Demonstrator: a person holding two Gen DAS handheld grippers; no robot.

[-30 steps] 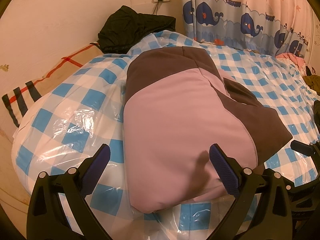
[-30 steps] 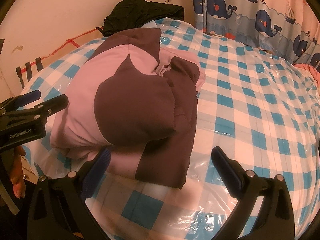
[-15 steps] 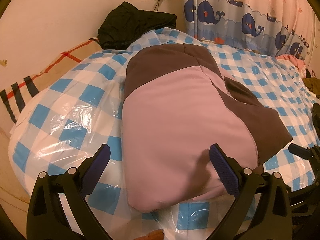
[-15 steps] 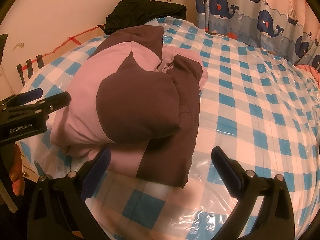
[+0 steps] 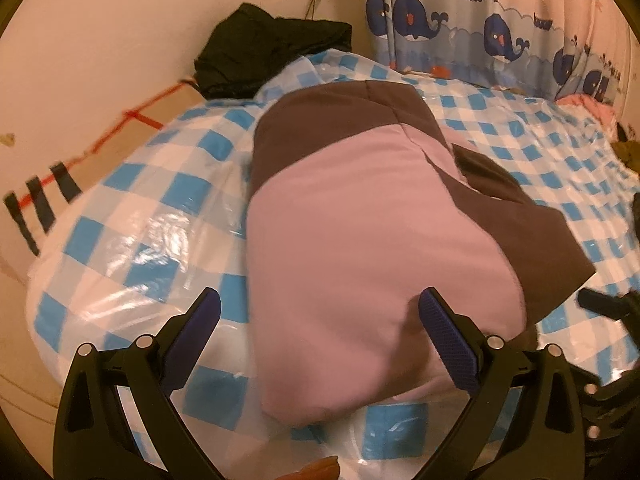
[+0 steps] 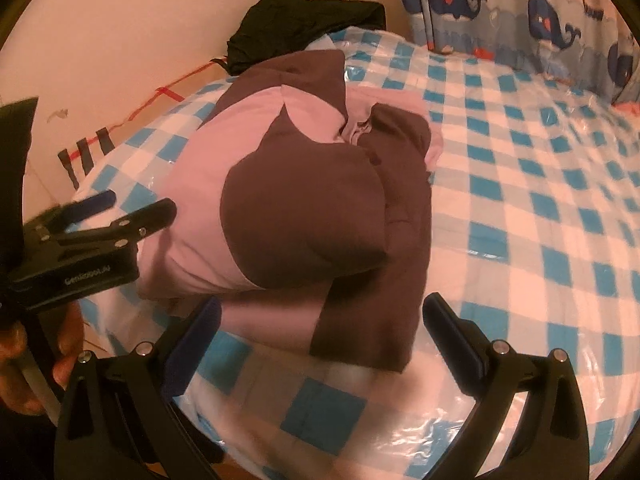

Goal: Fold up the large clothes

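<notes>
Seemingly the folding is close to finished: a bulky pink and dark brown garment (image 5: 360, 240) lies as a thick folded bundle on a bed (image 5: 140, 216) covered in a blue and white checked sheet under clear plastic, and neither tool holds any of it. From the left wrist view, the left gripper (image 5: 320, 320) hangs at the bundle's near edge with its fingers spread wide, the pink panel filling the gap between them and running toward 12 o'clock, where brown fabric crosses the top. A brown flap spreads toward 3 o'clock. From the right wrist view, the right gripper (image 6: 320, 324) also has its fingers spread and holds nothing, facing the brown flap that lies flat at the bundle's near edge. In this view the bundle sits toward 11 o'clock, with a zipped collar bunched on top. The next move, as a judgement, calls for either tucking that loose brown flap under or smoothing the bundle, gripping thick padded cloth without dragging the slippery plastic.
</notes>
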